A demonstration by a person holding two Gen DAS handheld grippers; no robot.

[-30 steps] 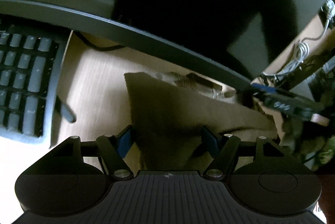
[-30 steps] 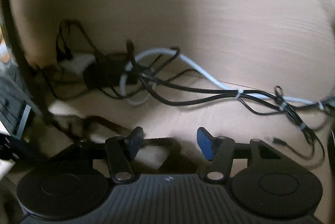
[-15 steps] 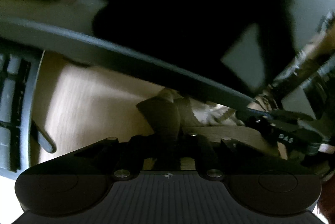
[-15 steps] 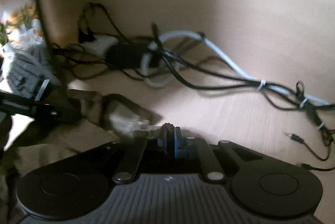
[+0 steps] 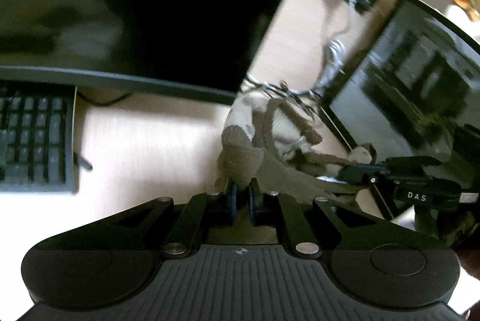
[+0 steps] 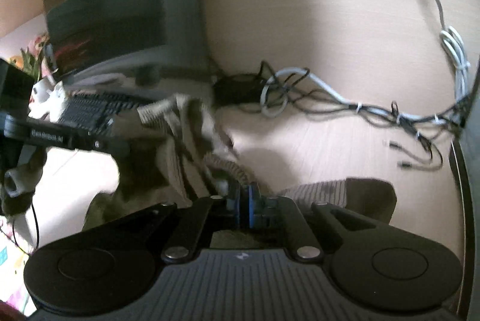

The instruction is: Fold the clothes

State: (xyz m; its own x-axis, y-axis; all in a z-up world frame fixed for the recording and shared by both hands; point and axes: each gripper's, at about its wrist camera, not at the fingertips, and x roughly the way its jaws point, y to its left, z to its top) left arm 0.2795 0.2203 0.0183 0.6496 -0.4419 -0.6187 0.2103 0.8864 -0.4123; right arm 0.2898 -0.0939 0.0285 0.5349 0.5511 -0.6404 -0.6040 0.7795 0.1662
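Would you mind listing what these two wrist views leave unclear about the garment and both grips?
- Garment: bunched and motion-blurred in both views, so its type and full outline are unreadable.
- Left gripper: shut on the cloth, but the gripper body hides how much fabric is pinched.
- Right gripper: shut on the ribbed edge; the fabric below it is hidden.
- Monitor: blurred; its screen is unreadable.

In the left wrist view, the monitor (image 5: 186, 6) at the upper left is a black blur running off the top edge, and the keyboard (image 5: 33, 138) is cut by the left edge. The second screen (image 5: 420, 87) at the right is smeared, its picture unreadable. In the right wrist view, the garment (image 6: 186, 147) passes under the gripper body at lower centre, so its lower part is hidden. The cables (image 6: 375, 114) at the right blur together.
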